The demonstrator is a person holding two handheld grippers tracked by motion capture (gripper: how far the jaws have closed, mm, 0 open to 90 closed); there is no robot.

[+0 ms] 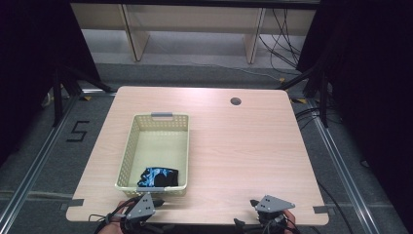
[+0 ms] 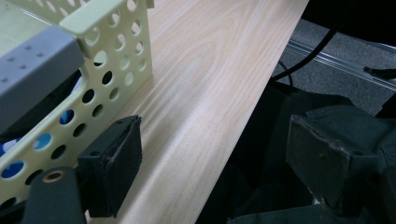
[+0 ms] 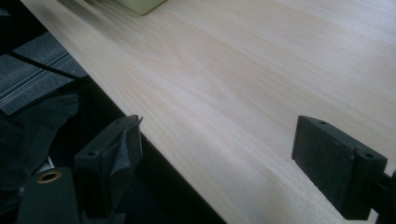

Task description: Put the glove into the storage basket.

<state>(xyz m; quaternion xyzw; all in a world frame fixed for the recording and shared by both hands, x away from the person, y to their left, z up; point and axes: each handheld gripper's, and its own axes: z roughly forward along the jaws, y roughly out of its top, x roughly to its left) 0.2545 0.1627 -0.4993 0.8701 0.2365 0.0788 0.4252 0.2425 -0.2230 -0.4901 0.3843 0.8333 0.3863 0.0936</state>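
I find my left gripper (image 1: pixel 157 202) at the near edge of the wooden table (image 1: pixel 243 146), its jaws spread and holding nothing, just beside the near wall of the pale yellow perforated basket (image 1: pixel 127 151). A black and blue folded cloth (image 1: pixel 158 177) lies inside the basket at its near end. In the left gripper view one pad sits close to the basket wall (image 2: pixel 116 60). My right gripper (image 1: pixel 255 204) is also at the near edge, well apart from the basket, jaws wide and empty.
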